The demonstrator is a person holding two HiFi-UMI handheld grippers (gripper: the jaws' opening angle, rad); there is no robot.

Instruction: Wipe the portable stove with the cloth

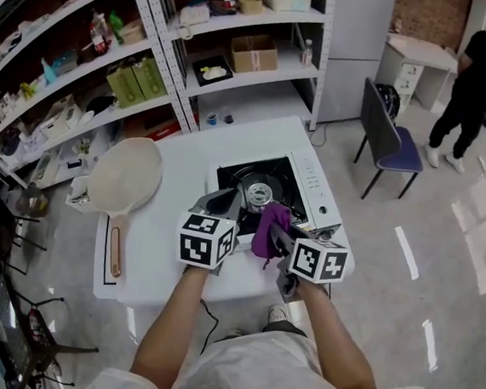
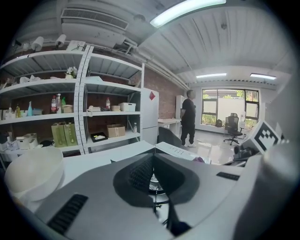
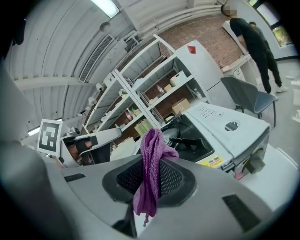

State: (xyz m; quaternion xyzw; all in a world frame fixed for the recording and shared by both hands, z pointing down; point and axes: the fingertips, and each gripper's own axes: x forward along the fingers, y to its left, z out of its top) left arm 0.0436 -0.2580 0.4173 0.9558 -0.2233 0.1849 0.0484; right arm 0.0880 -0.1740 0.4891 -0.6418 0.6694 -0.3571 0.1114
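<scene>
The portable stove, white with a black top and a round burner, sits on the white table. My right gripper is shut on a purple cloth, which hangs over the stove's near edge. In the right gripper view the cloth stands bunched up between the jaws of the right gripper, with the stove just beyond. My left gripper hovers shut and empty by the stove's near left corner. From the left gripper I see the burner close below.
A cream pan with a wooden handle lies on the table's left part. Stocked metal shelves stand behind the table. A blue-seated chair and a standing person are off to the right.
</scene>
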